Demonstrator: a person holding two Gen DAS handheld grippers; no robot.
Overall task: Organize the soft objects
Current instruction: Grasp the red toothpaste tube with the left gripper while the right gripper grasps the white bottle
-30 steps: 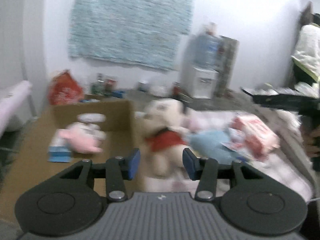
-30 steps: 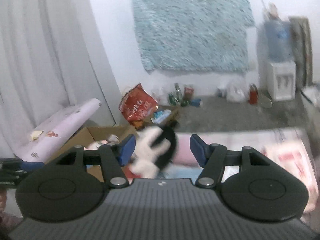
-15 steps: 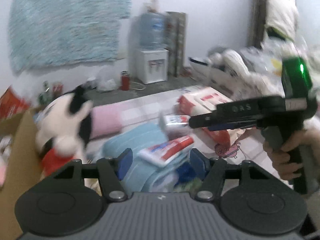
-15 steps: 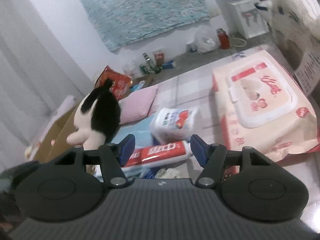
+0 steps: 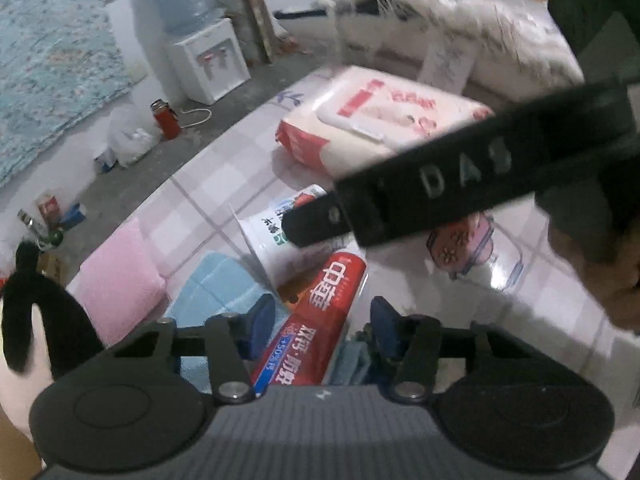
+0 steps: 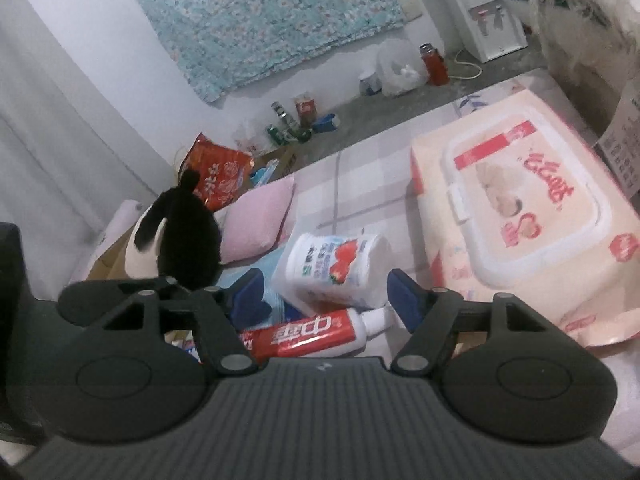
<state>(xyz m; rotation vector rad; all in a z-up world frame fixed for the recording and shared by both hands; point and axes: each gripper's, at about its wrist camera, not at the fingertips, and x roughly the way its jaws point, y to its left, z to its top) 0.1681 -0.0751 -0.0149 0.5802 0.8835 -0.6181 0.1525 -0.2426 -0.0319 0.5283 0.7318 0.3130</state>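
Note:
My left gripper (image 5: pixel 322 320) is open and empty, low over a red toothpaste tube (image 5: pixel 316 324) that lies on a blue towel (image 5: pixel 216 284). My right gripper (image 6: pixel 326 294) is open and empty, above the same tube (image 6: pixel 308 334) and a white strawberry-print pack (image 6: pixel 334 270). A pink folded cloth (image 6: pixel 258 220) lies behind, and also shows in the left wrist view (image 5: pixel 116 280). A black and white plush toy (image 6: pixel 176 240) stands at the left. A large wet-wipes pack (image 6: pixel 516 208) lies at the right. The right gripper's body (image 5: pixel 460 184) crosses the left wrist view.
The things lie on a pink checked sheet (image 6: pixel 360 184). A cardboard box (image 6: pixel 110 260) stands left of the plush. A fluffy white blanket (image 5: pixel 460 20) lies at the far right. A water dispenser (image 5: pixel 204 60), bottles and bags (image 6: pixel 216 172) stand on the floor by the wall.
Both grippers swung right from the box and plush and dropped closer over the toothpaste tube and the blue towel. The right gripper now crosses close in front of the left camera.

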